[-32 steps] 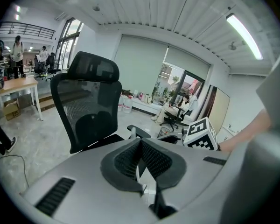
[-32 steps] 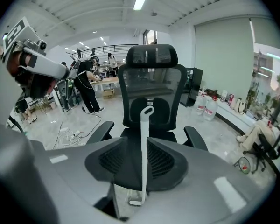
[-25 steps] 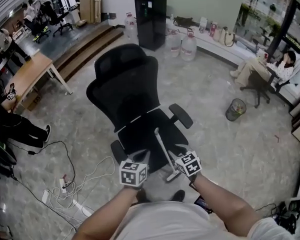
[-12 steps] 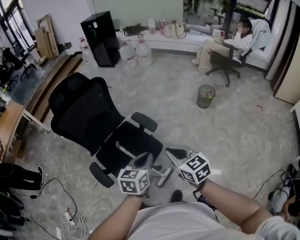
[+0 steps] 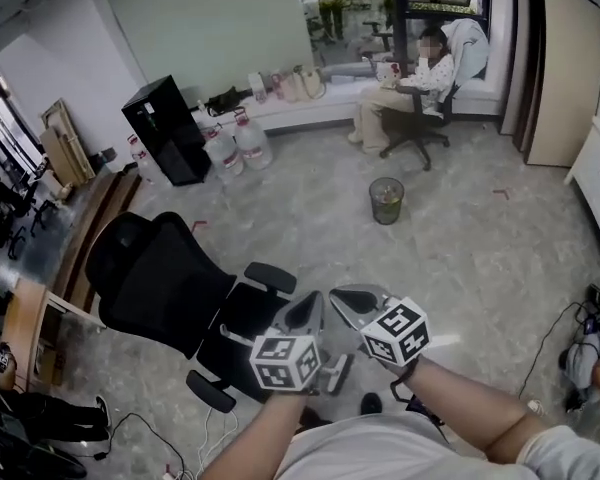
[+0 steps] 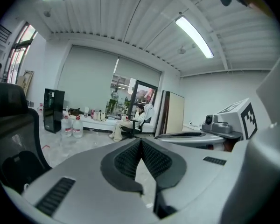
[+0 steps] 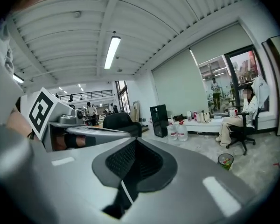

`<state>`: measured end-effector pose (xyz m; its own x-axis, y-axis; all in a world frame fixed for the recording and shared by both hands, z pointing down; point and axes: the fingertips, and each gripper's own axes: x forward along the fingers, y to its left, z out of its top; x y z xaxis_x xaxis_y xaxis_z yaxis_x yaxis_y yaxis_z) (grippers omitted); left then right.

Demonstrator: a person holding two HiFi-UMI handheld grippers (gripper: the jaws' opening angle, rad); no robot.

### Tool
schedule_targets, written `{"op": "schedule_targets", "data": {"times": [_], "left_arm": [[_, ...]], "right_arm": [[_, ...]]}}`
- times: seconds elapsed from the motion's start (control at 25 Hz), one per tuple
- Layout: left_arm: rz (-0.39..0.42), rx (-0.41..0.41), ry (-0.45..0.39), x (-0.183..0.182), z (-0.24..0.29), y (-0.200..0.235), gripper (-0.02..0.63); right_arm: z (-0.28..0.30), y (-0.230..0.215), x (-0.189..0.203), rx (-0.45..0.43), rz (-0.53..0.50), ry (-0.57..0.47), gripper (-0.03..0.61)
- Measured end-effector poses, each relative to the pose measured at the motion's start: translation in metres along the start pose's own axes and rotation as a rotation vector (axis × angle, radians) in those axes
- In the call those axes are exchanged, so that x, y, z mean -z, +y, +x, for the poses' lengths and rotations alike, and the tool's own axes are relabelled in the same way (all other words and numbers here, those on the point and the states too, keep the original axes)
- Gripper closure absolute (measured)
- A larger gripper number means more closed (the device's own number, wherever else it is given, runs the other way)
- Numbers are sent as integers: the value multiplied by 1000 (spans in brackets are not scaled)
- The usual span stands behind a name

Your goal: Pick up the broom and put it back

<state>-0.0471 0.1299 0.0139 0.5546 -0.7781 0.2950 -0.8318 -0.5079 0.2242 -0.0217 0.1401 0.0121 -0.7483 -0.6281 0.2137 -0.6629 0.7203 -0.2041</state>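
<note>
In the head view both grippers are held up side by side, pointing out over the floor. My left gripper point(image 5: 315, 300) is shut, its ribbed pads meeting at the tip point(image 6: 141, 140) with nothing between them. My right gripper point(image 5: 336, 295) is shut too, pads together point(image 7: 135, 142) and holding nothing I can see. A thin pale line point(image 7: 126, 191) shows through the slit below its pads. A pale grey piece point(image 5: 336, 372), possibly the broom, shows under the grippers beside the chair seat; most of it is hidden.
A black office chair point(image 5: 160, 278) stands to the left of the grippers. A small bin point(image 5: 386, 200) sits on the marbled floor ahead. A person sits on a chair point(image 5: 410, 88) by the window. Water bottles point(image 5: 252, 143), a black cabinet point(image 5: 165, 128), floor cables point(image 5: 215, 433).
Both grippers have risen from low by the body and now point out level. The head view has swung right, so the chair has slid left. The pale stick now shows lower.
</note>
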Motion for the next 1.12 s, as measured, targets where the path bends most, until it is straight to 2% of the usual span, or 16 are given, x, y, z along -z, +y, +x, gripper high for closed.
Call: {"op": "schedule_targets", "data": {"times": [0.28,0.6,1.12], "left_arm": [[32,29,-17,-18,16,-18,607],[29,8,-39,-31,13,-7,607],[-4,2,-40,-29,16,-6,607]], "right_arm": [[-13,-11,-26,22,-19,-44,577],[-1,-12,-30,14,-11,-51,577],[0,-10,-35,9,-18,-54,577]]}}
